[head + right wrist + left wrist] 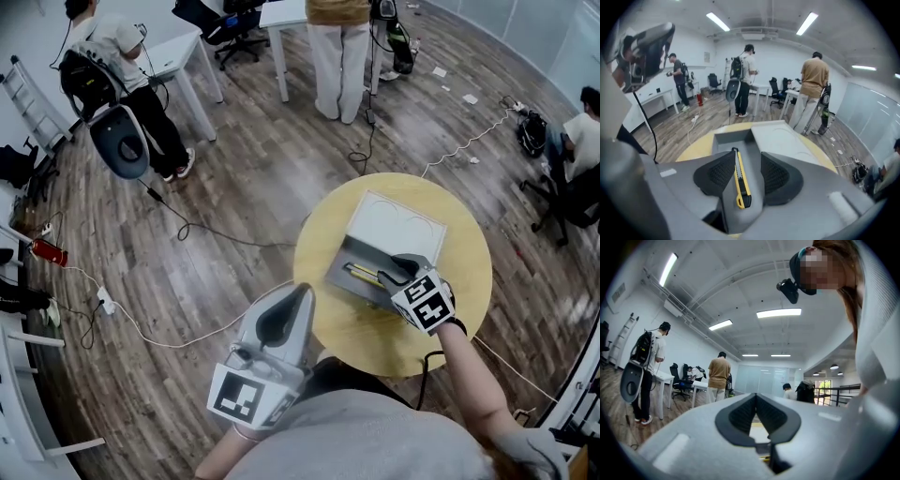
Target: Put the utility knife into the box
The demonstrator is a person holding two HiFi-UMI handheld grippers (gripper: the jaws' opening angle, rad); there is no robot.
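Your left gripper [302, 295] hung just off the tabletop's [328, 328] left edge, tongs pressed together at the tips with nothing between them. The utility knife [740, 180] was slim and yellow, with a dark strip along its length. It lay flat on the floor of the open grey box [349, 251] near the tabletop's middle. Your right gripper [746, 157] hovered over it with tongs spread — one pad on each side of the knife, neither touching. Only the right gripper view showed that gap; in the head view the gripper covered the knife's near end.
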